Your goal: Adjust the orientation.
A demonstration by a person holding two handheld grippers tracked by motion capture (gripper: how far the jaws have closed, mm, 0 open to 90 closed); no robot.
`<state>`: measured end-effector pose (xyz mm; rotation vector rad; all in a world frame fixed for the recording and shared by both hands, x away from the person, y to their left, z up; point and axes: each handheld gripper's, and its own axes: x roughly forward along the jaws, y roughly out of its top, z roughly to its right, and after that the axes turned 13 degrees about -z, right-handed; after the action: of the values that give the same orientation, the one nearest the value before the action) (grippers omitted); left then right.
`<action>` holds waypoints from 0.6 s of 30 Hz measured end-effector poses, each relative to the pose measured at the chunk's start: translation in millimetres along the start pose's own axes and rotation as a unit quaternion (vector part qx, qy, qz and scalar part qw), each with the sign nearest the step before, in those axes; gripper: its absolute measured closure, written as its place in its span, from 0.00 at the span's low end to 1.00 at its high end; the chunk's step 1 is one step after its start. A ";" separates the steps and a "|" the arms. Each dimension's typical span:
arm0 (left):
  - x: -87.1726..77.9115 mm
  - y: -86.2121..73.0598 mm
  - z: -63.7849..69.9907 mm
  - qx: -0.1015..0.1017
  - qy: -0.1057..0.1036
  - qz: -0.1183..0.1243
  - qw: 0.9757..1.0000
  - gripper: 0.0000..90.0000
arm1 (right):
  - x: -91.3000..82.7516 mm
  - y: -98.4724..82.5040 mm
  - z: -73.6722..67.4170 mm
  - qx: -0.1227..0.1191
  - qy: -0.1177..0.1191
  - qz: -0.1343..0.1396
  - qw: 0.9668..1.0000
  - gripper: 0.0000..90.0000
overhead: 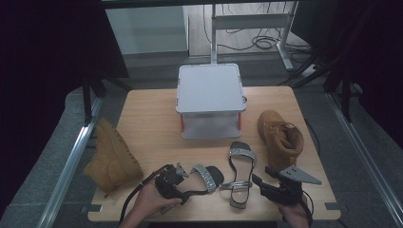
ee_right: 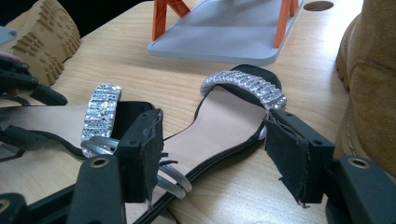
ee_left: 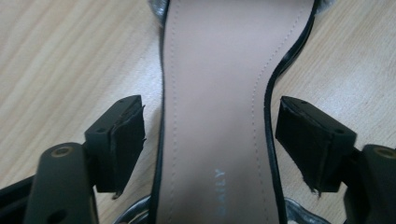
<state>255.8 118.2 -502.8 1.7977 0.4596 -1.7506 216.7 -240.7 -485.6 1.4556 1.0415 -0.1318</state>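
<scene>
Here the left gripper (overhead: 178,176) stands spread over the left sandal (overhead: 205,176), its pads (ee_left: 125,140) clear of the insole on both sides; the sandal's heel and toe are cut off in the left gripper view. The right gripper (overhead: 259,182) is also spread, holding nothing, just beside the heel of the right sandal (overhead: 239,173). Two sandals lie near the front edge of the table (overhead: 147,123). Two tan boots: one (overhead: 281,137) upright at the right, one (overhead: 111,156) tipped over the left edge. One grey box (overhead: 209,90) stands behind
</scene>
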 end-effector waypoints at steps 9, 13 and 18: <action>-0.4 -0.7 0.4 -0.007 -0.004 -0.002 1.000 0.46 | 0.0 -0.6 0.9 0.002 -0.002 -0.001 1.000 0.42; -5.5 -6.5 -0.1 -0.018 0.013 0.003 1.000 0.47 | -0.3 -0.8 1.8 0.003 -0.003 -0.001 1.000 0.42; -18.1 -17.9 -10.6 -0.042 0.014 0.012 0.999 0.47 | -0.3 -1.0 2.6 0.007 -0.005 -0.002 1.000 0.42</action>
<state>251.7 141.3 -488.3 1.7634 0.5135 -1.6674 217.2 -243.2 -486.6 1.4633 1.0374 -0.1494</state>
